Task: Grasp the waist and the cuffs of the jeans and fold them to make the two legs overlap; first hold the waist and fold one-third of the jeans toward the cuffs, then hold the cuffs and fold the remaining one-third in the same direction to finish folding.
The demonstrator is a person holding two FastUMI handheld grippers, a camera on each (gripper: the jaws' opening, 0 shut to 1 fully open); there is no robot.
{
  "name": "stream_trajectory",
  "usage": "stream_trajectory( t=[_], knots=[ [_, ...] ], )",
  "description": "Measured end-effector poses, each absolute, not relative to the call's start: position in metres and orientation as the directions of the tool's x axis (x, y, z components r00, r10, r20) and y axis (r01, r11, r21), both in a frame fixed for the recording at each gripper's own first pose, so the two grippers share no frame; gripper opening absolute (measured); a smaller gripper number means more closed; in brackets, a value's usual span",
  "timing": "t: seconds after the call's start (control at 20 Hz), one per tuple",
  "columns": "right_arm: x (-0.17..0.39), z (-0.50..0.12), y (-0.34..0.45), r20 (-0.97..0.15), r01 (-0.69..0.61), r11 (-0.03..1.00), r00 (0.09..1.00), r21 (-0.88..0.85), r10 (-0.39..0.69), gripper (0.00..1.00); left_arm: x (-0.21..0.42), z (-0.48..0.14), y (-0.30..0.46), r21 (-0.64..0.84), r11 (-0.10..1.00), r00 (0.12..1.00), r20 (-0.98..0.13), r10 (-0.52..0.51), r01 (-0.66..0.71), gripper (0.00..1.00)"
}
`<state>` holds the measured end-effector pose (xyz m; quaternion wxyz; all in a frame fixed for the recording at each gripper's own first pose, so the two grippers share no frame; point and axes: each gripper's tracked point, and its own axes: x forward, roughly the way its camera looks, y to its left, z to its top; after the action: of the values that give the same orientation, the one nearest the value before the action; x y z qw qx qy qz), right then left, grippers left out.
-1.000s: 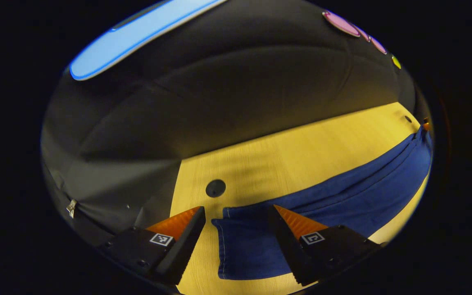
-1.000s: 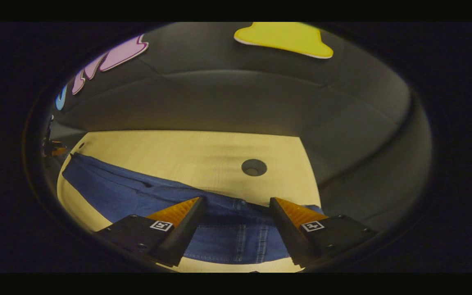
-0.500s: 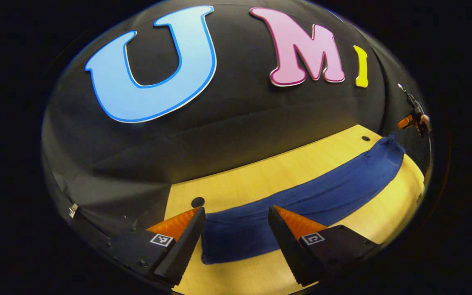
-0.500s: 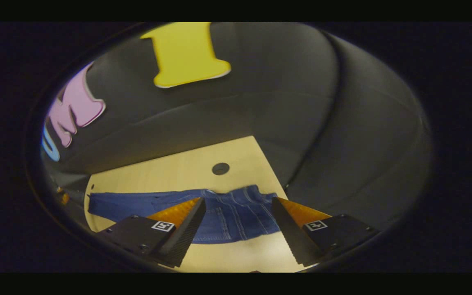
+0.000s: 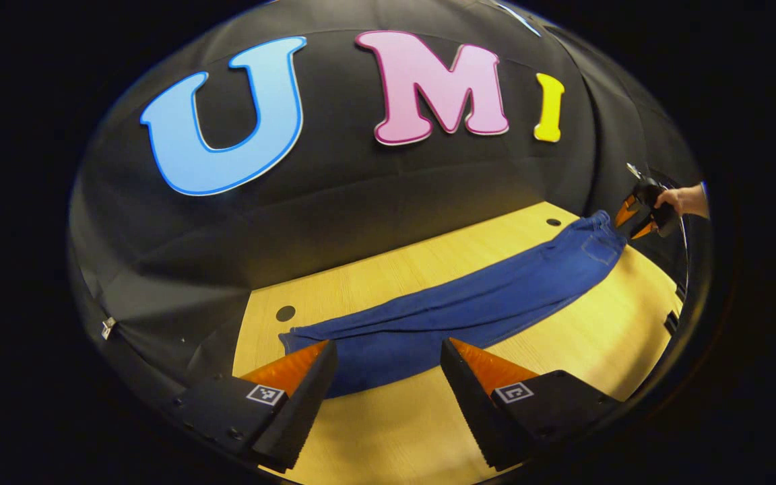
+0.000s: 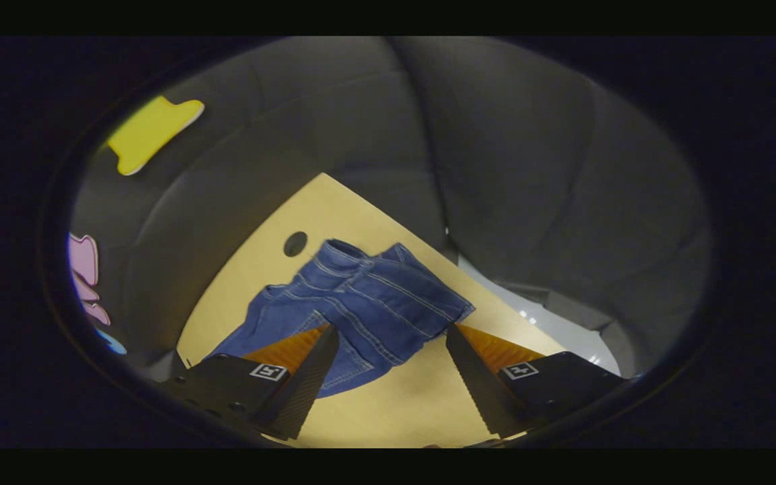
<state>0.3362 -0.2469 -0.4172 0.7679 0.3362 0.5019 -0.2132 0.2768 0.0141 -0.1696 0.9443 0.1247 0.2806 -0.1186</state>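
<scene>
I see jeans (image 5: 469, 303) flat on table (image 5: 583, 350), 12 o'clock of my left gripper (image 5: 388, 350) and right gripper (image 6: 391, 337), both wide, empty

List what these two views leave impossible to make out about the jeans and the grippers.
- Jeans cuff end: left gripper view, partly behind the left gripper fingers.
- Legs: right gripper view, behind the right gripper finger.
- Far gripper by the waist: left gripper view, too small to judge.
</scene>
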Motion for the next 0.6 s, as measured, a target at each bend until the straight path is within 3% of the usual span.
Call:
stream_trajectory(
  t=[0.25,0.3,0.35,0.5,0.6],
  knots=[
    [0.335,-0.462,-0.236,-0.944,0.798,0.529,0.331,0.288,0.015,0.99,0.269,-0.184,0.013,0.179,0.943,0.799,-0.588,-0.128,0.282,0.98],
    [0.345,-0.461,-0.245,-0.934,0.817,0.491,0.356,0.301,-0.021,0.93,0.267,-0.188,0.014,0.176,0.946,0.797,-0.592,-0.119,0.273,0.97],
    [0.347,-0.464,-0.246,-0.939,0.827,0.479,0.345,0.295,-0.017,0.98,0.266,-0.19,0.013,0.173,0.948,0.795,-0.595,-0.116,0.267,0.98],
    [0.348,-0.463,-0.247,-0.925,0.835,0.44,0.38,0.331,-0.026,0.46,0.26,-0.202,0.01,0.18,0.946,0.784,-0.612,-0.106,0.269,0.98],
    [0.351,-0.467,-0.247,-0.915,0.811,0.473,0.403,0.343,-0.029,0.14,0.254,-0.208,0.007,0.185,0.948,0.782,-0.616,-0.095,0.26,0.98]
  ],
)
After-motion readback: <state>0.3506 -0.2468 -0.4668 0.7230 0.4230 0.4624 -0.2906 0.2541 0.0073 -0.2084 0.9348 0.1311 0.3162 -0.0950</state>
